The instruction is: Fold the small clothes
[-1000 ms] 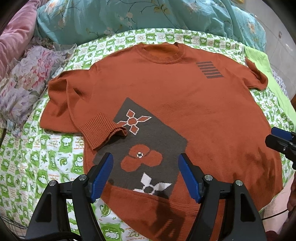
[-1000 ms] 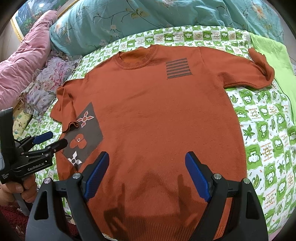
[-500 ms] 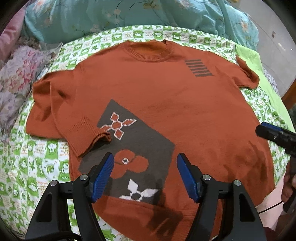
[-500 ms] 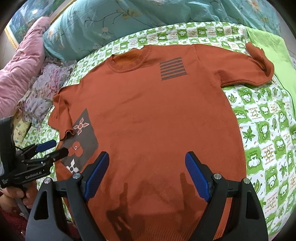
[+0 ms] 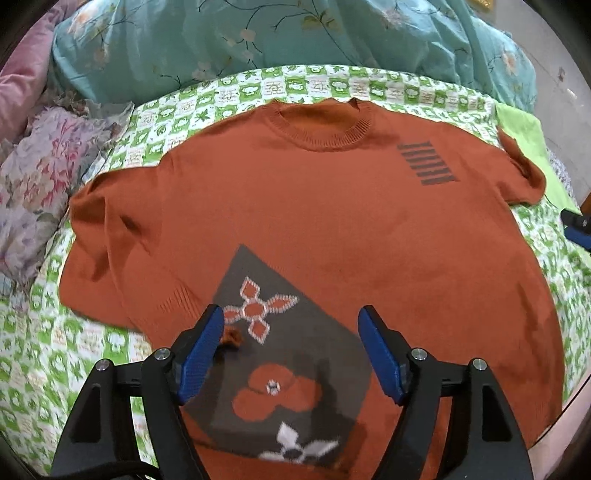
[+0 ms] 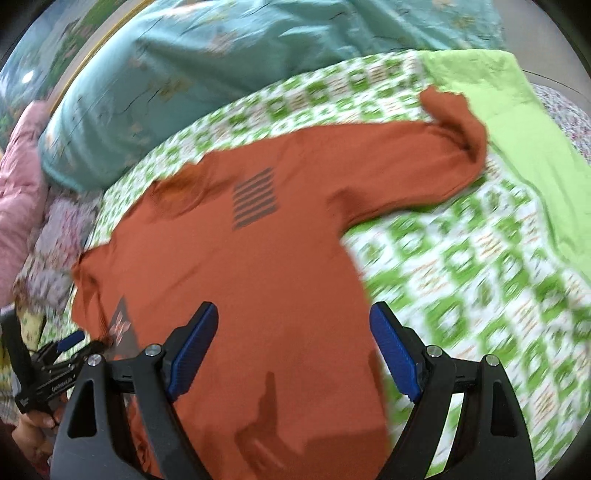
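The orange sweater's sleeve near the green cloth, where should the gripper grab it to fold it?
Probably at the cuff end of that sleeve, coming in with the right gripper from the sweater's outer side. The sleeve lies stretched out sideways from the orange sweater, and its tip is bunched up above the checkered sheet, giving the open fingers a raised edge to pinch.

A home bedroom: a bed (image 5: 92, 343) spread with a green-and-white patterned sheet, a teal floral quilt (image 5: 258, 33) heaped at its head, pink bedding (image 6: 18, 192) beside that quilt.
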Tool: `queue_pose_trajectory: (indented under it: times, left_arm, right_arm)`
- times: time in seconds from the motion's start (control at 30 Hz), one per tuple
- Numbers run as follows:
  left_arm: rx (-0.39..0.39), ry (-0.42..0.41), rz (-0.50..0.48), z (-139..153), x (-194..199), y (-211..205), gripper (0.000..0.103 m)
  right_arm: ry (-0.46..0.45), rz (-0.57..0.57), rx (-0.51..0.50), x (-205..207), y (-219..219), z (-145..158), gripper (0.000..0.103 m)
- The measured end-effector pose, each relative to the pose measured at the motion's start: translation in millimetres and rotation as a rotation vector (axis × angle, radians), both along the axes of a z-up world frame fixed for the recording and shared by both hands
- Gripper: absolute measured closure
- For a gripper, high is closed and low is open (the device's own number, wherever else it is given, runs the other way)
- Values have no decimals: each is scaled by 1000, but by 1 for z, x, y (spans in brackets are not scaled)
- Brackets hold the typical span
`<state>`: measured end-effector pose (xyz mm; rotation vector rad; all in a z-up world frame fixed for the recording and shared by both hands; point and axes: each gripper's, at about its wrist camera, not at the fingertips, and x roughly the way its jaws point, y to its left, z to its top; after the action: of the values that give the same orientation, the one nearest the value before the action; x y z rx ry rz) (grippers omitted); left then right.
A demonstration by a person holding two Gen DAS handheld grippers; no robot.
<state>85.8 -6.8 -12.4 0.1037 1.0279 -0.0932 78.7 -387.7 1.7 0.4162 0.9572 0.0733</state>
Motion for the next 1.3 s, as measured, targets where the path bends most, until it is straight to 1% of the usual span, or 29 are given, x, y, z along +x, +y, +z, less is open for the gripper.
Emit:
queue_pose_trajectory:
  times: [0.07, 0.13, 0.2, 0.27, 0.33, 0.4, 0.47, 0.6, 0.7, 0.8, 0.83, 0.87, 0.9, 0.93, 0.97, 1.03, 1.13, 1.17, 1.23, 1.3]
  left_arm:
    - [12, -9, 3, 2, 12, -1, 27]
    - [26, -20, 8, 4, 25, -3, 23]
    - [25, -27, 18, 6, 36, -4, 21]
    - [18, -26, 31, 6, 48, -6, 21]
    - [17, -15, 46, 3, 61, -8, 21]
    - [18, -2, 62, -2, 73, -12, 21]
    - [27, 13, 77, -8, 82, -16, 21]
    - [29, 42, 106, -21, 99, -26, 21]
    - [37, 52, 112, -28, 108, -35, 21]
    - [29, 68, 121, -34, 116, -39, 21]
    - [25, 71, 123, -35, 118, -40, 21]
    - [23, 75, 124, -35, 120, -40, 21]
    - [21, 75, 124, -36, 122, -41, 21]
    - [17, 67, 124, -35, 124, -41, 21]
    - [15, 63, 123, -34, 126, -40, 21]
    - [4, 52, 124, -33, 128, -37, 21]
    - [-15, 47, 134, -31, 130, -27, 21]
    - [-23, 45, 141, -30, 130, -22, 21]
    - [-38, 41, 154, -27, 128, -12, 21]
    - [-52, 38, 165, -24, 126, -2, 21]
  right_arm:
    - [-14, -54, -24, 14, -29, 3, 19]
    - [-26, -103, -31, 27, -55, 6, 19]
    - [-48, -175, -11, 45, -93, 9, 19]
    - [-59, -233, -2, 62, -127, 10, 25]
    - [-56, -308, 13, 90, -168, 7, 38]
    - [-47, -358, 31, 111, -196, 2, 43]
    - [-28, -388, 41, 138, -218, -8, 44]
    - [2, -400, 45, 182, -250, -24, 49]
    - [30, -378, 34, 200, -258, -35, 51]
    - [57, -342, 47, 218, -262, -49, 51]
    - [71, -327, 47, 223, -261, -54, 53]
    - [77, -316, 47, 225, -259, -57, 57]
    - [83, -297, 45, 228, -256, -59, 76]
    - [83, -294, 37, 227, -255, -58, 92]
    - [69, -292, 35, 225, -252, -53, 94]
    - [15, -277, 38, 215, -241, -34, 95]
    - [-55, -219, 42, 202, -212, -3, 95]
    - [-87, -182, 65, 197, -194, 11, 95]
    - [-114, -127, 94, 190, -165, 26, 96]
    - [-140, -43, 158, 183, -117, 38, 96]
